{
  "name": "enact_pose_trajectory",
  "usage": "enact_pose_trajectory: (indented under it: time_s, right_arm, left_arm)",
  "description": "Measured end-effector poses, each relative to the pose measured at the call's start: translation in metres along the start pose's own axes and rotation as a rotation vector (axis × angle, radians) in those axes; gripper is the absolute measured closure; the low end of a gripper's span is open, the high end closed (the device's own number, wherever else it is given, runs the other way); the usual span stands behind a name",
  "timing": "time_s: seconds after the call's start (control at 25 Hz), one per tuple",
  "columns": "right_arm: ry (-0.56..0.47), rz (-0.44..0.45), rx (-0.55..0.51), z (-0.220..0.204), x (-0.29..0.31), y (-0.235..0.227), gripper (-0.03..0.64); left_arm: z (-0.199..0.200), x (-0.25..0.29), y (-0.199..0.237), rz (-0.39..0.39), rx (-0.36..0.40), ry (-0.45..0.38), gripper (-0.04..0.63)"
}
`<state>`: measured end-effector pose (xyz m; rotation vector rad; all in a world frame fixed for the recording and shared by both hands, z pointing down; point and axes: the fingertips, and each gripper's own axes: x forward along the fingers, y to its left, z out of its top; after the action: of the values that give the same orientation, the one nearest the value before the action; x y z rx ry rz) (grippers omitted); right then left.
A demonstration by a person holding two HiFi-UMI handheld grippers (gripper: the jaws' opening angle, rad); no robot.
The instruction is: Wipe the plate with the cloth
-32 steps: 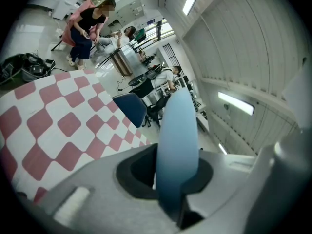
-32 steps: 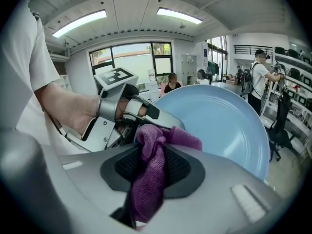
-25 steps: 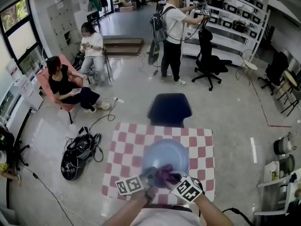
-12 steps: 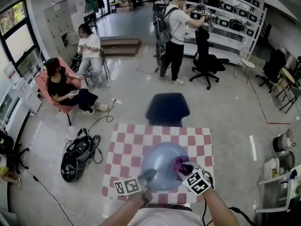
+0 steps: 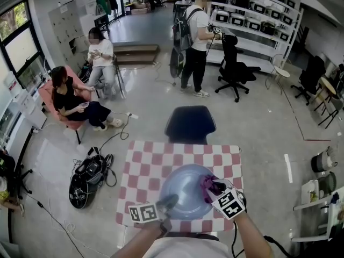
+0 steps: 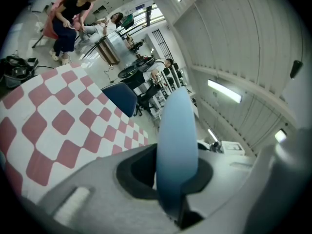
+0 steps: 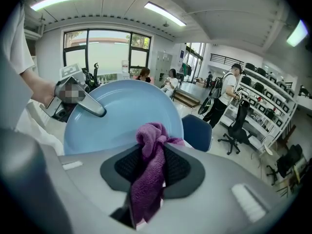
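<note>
A light blue plate (image 5: 185, 191) is held above the red-and-white checked table (image 5: 145, 168). My left gripper (image 5: 167, 201) is shut on the plate's near-left rim; in the left gripper view the plate (image 6: 176, 145) stands edge-on between the jaws. My right gripper (image 5: 214, 190) is shut on a purple cloth (image 5: 207, 185) that presses on the plate's right side. Seen from the right gripper view, the cloth (image 7: 148, 172) hangs bunched between the jaws against the plate (image 7: 122, 116), and the left gripper (image 7: 83, 103) clamps the far rim.
A dark blue chair (image 5: 192, 123) stands at the table's far edge. A black bag with cables (image 5: 86, 183) lies on the floor to the left. Two people sit at the far left, and another stands by the shelves (image 5: 258, 20).
My right gripper and the cloth moved from the plate's near middle to its right side. The plate has shifted slightly and the left gripper keeps its hold.
</note>
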<state>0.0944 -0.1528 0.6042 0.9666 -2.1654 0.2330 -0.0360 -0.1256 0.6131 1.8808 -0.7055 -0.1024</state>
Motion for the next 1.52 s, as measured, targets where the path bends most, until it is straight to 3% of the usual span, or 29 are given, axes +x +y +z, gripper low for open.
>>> enact_pose_trajectory:
  time_s: [0.48,0.72,1.0,1.24,1.32,1.52]
  right_arm:
    - [-0.102,0.066,-0.071,0.037,0.004,0.040,0.509]
    - [-0.163,0.189,-0.158,0.061,0.001,0.079,0.508]
    - [-0.220,0.335,-0.177,0.080,-0.001,0.108,0.508]
    - [-0.218,0.516,-0.242,0.078,-0.008,0.135,0.509]
    - [-0.211,0.512,-0.272,0.076,-0.006,0.136,0.509]
    - [-0.212,0.364,-0.270,0.076,0.009,0.113,0.509]
  left_arm:
    - [-0.020,0.010,-0.012,-0.018,0.019,0.055,0.546]
    - [-0.036,0.014,-0.021,-0.046,0.028,0.111,0.546]
    - [-0.044,0.014,-0.028,-0.082,0.021,0.144,0.546]
    - [-0.047,0.012,-0.027,-0.085,0.021,0.171,0.546]
    - [-0.050,0.011,-0.025,-0.085,0.013,0.176,0.545]
    - [-0.049,0.011,-0.018,-0.074,-0.017,0.157,0.546]
